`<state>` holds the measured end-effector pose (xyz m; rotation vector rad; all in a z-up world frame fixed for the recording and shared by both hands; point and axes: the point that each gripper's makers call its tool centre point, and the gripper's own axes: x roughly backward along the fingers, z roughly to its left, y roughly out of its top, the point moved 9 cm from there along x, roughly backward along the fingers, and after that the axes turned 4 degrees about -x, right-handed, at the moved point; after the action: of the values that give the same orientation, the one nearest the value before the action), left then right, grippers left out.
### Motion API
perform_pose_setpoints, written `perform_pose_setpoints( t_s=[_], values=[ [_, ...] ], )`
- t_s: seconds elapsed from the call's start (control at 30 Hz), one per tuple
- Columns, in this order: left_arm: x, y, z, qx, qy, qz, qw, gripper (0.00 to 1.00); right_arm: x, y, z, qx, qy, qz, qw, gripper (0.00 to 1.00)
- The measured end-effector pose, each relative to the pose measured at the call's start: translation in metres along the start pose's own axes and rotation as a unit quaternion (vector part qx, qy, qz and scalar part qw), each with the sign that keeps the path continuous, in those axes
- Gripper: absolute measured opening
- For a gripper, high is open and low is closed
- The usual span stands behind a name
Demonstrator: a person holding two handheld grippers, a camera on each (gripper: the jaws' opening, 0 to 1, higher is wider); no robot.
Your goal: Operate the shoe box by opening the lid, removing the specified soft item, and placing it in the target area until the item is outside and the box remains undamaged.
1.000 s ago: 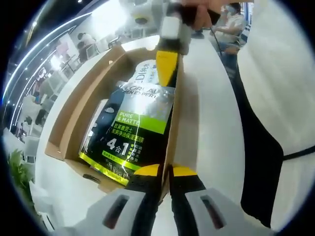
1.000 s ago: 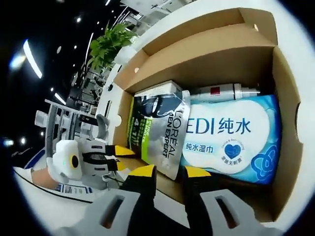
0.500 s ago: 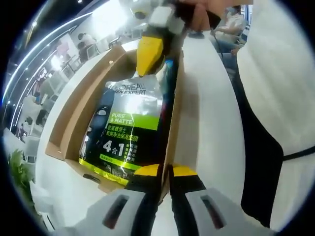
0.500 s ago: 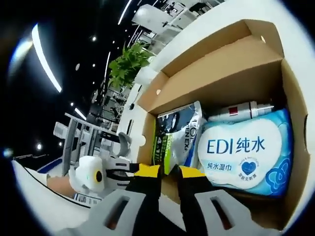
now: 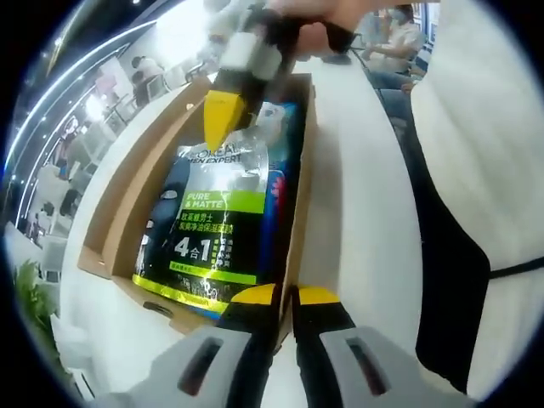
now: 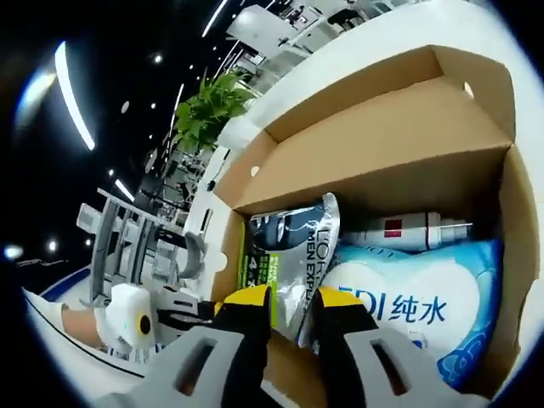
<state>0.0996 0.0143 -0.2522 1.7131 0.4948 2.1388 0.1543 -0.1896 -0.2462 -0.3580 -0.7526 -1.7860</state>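
Observation:
An open cardboard shoe box (image 5: 127, 195) lies on a white table (image 5: 365, 212). Inside it, a black and green L'Oreal pouch (image 5: 212, 221) stands tilted. My right gripper (image 5: 223, 115) is shut on the pouch's top edge. In the right gripper view the pouch (image 6: 293, 246) sits pinched between the yellow jaws of my right gripper (image 6: 293, 299). My left gripper (image 5: 287, 296) is shut on the box's near wall; from the right gripper view it (image 6: 183, 306) is beside the box (image 6: 365, 144). A blue wet-wipes pack (image 6: 408, 314) and a white tube (image 6: 408, 229) lie beside the pouch.
The raised lid flap (image 6: 374, 81) stands behind the box's opening. A person in white clothes (image 5: 476, 153) stands along the table's right side. Seated people (image 5: 399, 42) are at the far end. A green plant (image 6: 204, 106) is beyond the box.
My right gripper has shifted left with the pouch's top in it, and the blue pack's edge now shows beside the pouch. My left gripper has stayed on the box wall.

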Motion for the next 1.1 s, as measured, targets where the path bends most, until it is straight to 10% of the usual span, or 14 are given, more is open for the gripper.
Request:
perform_pose_setpoints(
  t_s=[0.13, 0.3, 0.57, 0.73, 1.1],
  values=[
    [0.000, 0.000, 0.000, 0.001, 0.000, 0.000, 1.0000, 0.06, 0.005, 0.000, 0.007, -0.045, 0.059, 0.043, 0.9963, 0.04],
    [0.000, 0.001, 0.000, 0.001, 0.001, 0.001, 1.0000, 0.06, 0.000, 0.008, 0.007, -0.051, 0.064, -0.016, 0.9965, 0.12],
    [0.000, 0.001, 0.000, 0.002, 0.000, 0.002, 1.0000, 0.06, -0.010, 0.009, 0.012, -0.077, 0.079, -0.005, 0.9939, 0.11],
    [0.000, 0.001, 0.000, 0.001, -0.001, 0.002, 1.0000, 0.06, -0.013, 0.003, 0.021, -0.101, 0.127, 0.045, 0.9858, 0.02],
    [0.000, 0.000, 0.000, -0.001, 0.001, 0.001, 1.0000, 0.06, -0.027, 0.005, 0.026, -0.078, 0.100, 0.039, 0.9912, 0.01]
  ],
)
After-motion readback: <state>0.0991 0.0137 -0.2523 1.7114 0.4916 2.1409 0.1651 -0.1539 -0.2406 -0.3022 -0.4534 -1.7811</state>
